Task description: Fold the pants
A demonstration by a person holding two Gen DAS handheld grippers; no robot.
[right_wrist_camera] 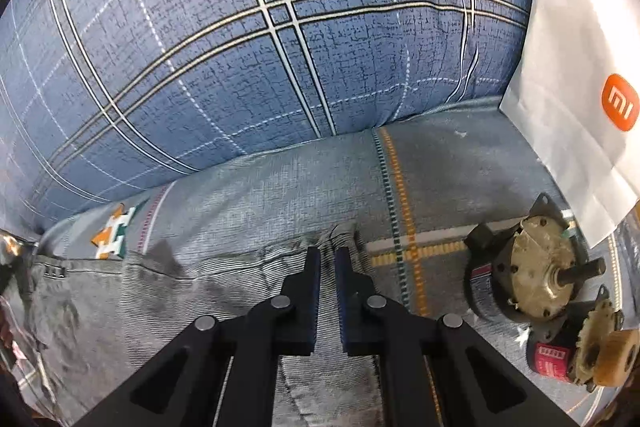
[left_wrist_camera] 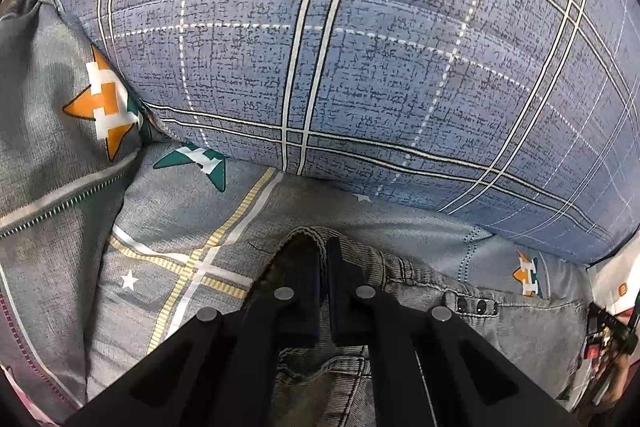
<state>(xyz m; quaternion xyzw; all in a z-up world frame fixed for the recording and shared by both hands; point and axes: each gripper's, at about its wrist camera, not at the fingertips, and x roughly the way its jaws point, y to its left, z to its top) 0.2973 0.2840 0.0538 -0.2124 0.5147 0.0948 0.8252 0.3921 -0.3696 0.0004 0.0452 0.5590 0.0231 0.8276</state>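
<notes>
Grey corduroy pants (left_wrist_camera: 420,287) lie on a grey patterned bedsheet (left_wrist_camera: 180,227), with snap buttons showing at the waistband. My left gripper (left_wrist_camera: 325,247) is shut on one corner of the pants; the cloth rises in a peak between its pads. In the right wrist view the pants (right_wrist_camera: 180,291) spread left and down. My right gripper (right_wrist_camera: 328,255) has its pads close together, and a bunched fold of the cloth is pinched between them, pulled up off the sheet.
A big blue plaid pillow (left_wrist_camera: 360,47) (right_wrist_camera: 240,47) lies just beyond the pants. A white paper bag (right_wrist_camera: 580,87) with an orange logo stands at the right. Two old electric motors (right_wrist_camera: 536,275) (right_wrist_camera: 592,347) rest on the sheet right of my right gripper. A zippered grey cover (left_wrist_camera: 48,167) lies at the left.
</notes>
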